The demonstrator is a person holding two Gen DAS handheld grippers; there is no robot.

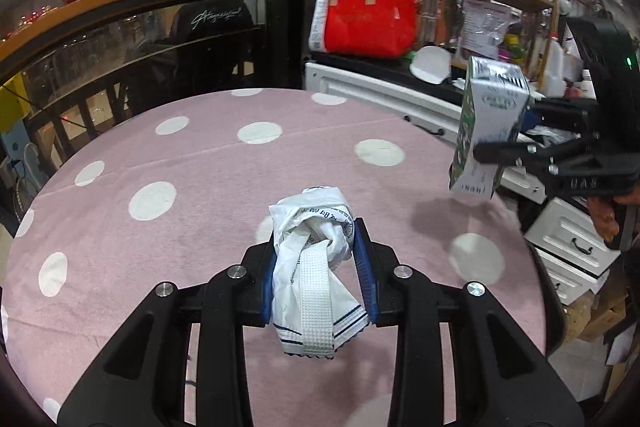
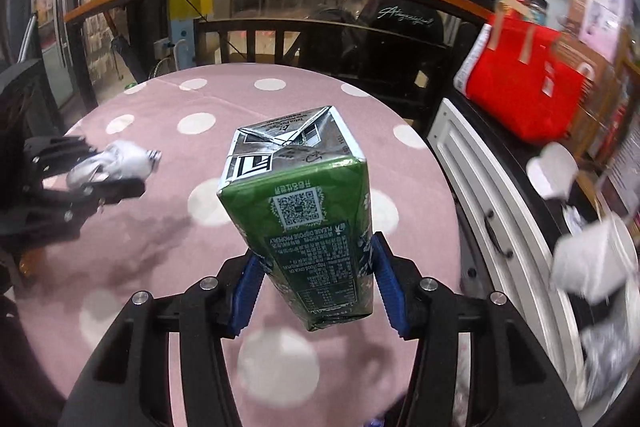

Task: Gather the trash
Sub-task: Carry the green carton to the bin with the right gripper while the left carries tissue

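**Operator:** Blue pads (image 1: 267, 287) of the left gripper (image 1: 320, 279) sit nearest the lens. What is between them?

**Technician:** They are clamped on a crumpled white wrapper (image 1: 316, 259), held above the pink dotted tablecloth (image 1: 160, 155) and clear of it. Judged from its folds, the wrapper is light, soft and easily crushed; it will not slip readily, but loose ends hang below the pads and may snag. The grip across the bunched middle is the sound one.

**Operator:** And the right side?

**Technician:** The right gripper (image 2: 316, 279) is closed on a green drink carton (image 2: 304, 211) near its lower end, one pad on each narrow side. The carton is off the table, its folded top pointing away from the camera and upward. The left view shows the same carton (image 1: 490, 131) raised over the table's right edge.

**Operator:** Handling notes for the carton?

**Technician:** Stiff board walls, probably empty and therefore light. The printed coating looks smooth, so excess tilt could let it slide; firm pressure would dent the walls rather than break anything. Holding across the flat faces, as now, is appropriate.

**Operator:** Pose of the hands?

**Technician:** Both grippers point forward and downward over the table, left one near centre, right one toward the white drawer unit (image 2: 496, 211). No bin is visible in either view.
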